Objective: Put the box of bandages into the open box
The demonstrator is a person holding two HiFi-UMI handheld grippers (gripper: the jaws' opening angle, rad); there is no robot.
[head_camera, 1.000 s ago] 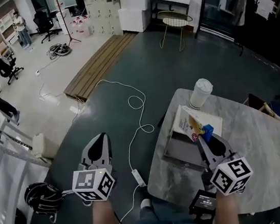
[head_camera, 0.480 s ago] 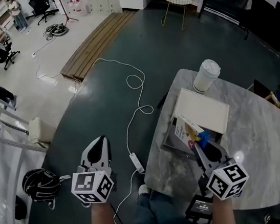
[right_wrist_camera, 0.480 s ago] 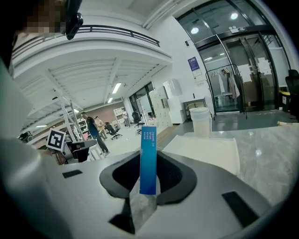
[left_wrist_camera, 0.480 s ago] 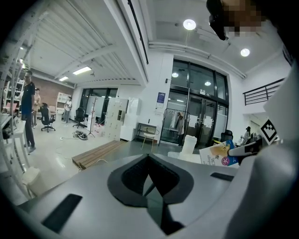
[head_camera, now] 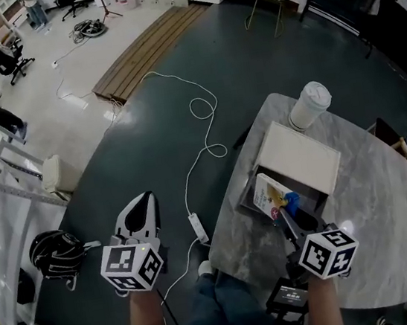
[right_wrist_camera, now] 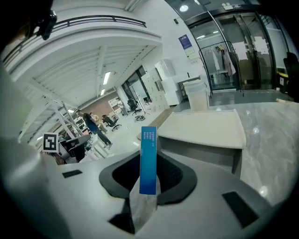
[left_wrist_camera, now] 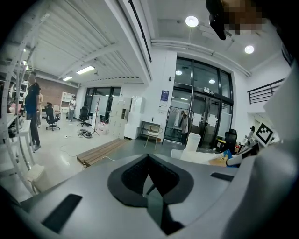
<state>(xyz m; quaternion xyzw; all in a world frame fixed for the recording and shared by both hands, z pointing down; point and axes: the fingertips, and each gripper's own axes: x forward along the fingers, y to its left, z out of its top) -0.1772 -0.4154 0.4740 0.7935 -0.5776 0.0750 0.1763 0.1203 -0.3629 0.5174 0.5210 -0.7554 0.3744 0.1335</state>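
The box of bandages (head_camera: 292,199) is a thin blue carton. My right gripper (head_camera: 285,212) is shut on it and holds it upright over the near edge of the open box (head_camera: 248,198). That grey box lies on the marble table (head_camera: 379,208), with its white lid (head_camera: 299,158) folded back and a printed card (head_camera: 268,191) inside. In the right gripper view the blue carton (right_wrist_camera: 148,140) stands between the jaws of the right gripper (right_wrist_camera: 149,158), and the lid (right_wrist_camera: 205,125) is just beyond. My left gripper (head_camera: 147,198) hangs over the floor left of the table, shut and holding nothing, as the left gripper (left_wrist_camera: 148,156) view confirms.
A white lidded cup (head_camera: 309,104) stands behind the open box. On the floor lie a white cable (head_camera: 203,149), a black bag (head_camera: 55,254) and wooden boards (head_camera: 144,52). A black device (head_camera: 286,298) sits at the table's near edge. People stand far off at the left.
Both grippers have sunk. The right one has tipped further down with the blue carton still in its jaws, now low at the near edge of the open box.
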